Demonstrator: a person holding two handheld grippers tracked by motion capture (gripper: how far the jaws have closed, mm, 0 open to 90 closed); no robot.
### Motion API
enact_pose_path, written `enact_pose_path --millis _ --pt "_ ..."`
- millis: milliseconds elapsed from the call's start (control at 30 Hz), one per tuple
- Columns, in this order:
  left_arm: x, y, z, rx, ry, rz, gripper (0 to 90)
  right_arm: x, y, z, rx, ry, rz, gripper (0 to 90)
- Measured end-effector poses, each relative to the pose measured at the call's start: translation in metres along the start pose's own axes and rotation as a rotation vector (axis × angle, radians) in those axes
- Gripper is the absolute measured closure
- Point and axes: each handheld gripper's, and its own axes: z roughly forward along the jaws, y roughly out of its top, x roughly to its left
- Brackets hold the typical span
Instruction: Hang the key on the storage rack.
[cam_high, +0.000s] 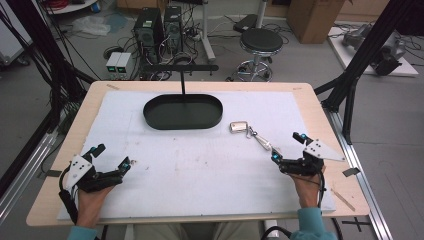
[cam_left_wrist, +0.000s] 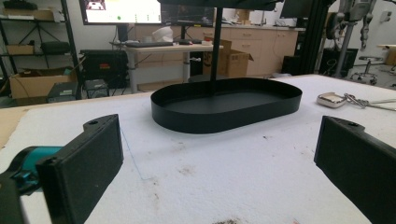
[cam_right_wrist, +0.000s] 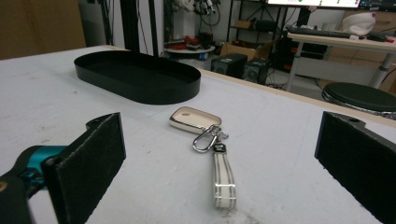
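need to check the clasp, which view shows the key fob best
The right gripper view: the key fob, its clasp and strap lie close, between the open jaws. The high view shows it small, right of the black tray; the left gripper view catches it at the edge.

Even, diffuse overhead light; room bright, no hard shadows. White mat (cam_high: 200, 165) on bench reads slightly washed, esp. in left gripper view. Black tray (cam_high: 183, 111) very dark, inner wall detail lost; faint sheen on its floor in left gripper view. Small glare on key fob (cam_right_wrist: 194, 119) and strap (cam_right_wrist: 223, 179). Monitor (cam_left_wrist: 121, 10) blown out. Near tongs pads (cam_right_wrist: 88, 161) soft, out of focus. High view low-res, soft; edges bend w/ wide-angle distortion.
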Motion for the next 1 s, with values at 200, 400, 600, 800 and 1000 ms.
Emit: enact_pose_path --millis 200,400,600,800,1000 --pt "0.001 0.000 0.000 -0.001 0.006 -0.010 1.7 -0.013 0.021 0.006 0.080 0.033 -0.006 1.0" --pt "0.001 0.000 0.000 0.000 0.006 -0.009 1.7 -0.026 0.037 0.026 0.237 0.081 -0.017 1.0" --pt "0.001 0.000 0.001 0.005 0.006 -0.015 1.7 -0.033 0.040 0.042 0.356 0.102 -0.019 1.1" --pt "0.001 0.000 0.001 0.006 0.004 -0.015 1.7 -0.039 0.038 0.059 0.489 0.113 -0.029 1.1" --pt "0.001 0.000 0.001 0.009 0.001 -0.013 1.7 -0.040 0.037 0.069 0.556 0.116 -0.027 1.1"
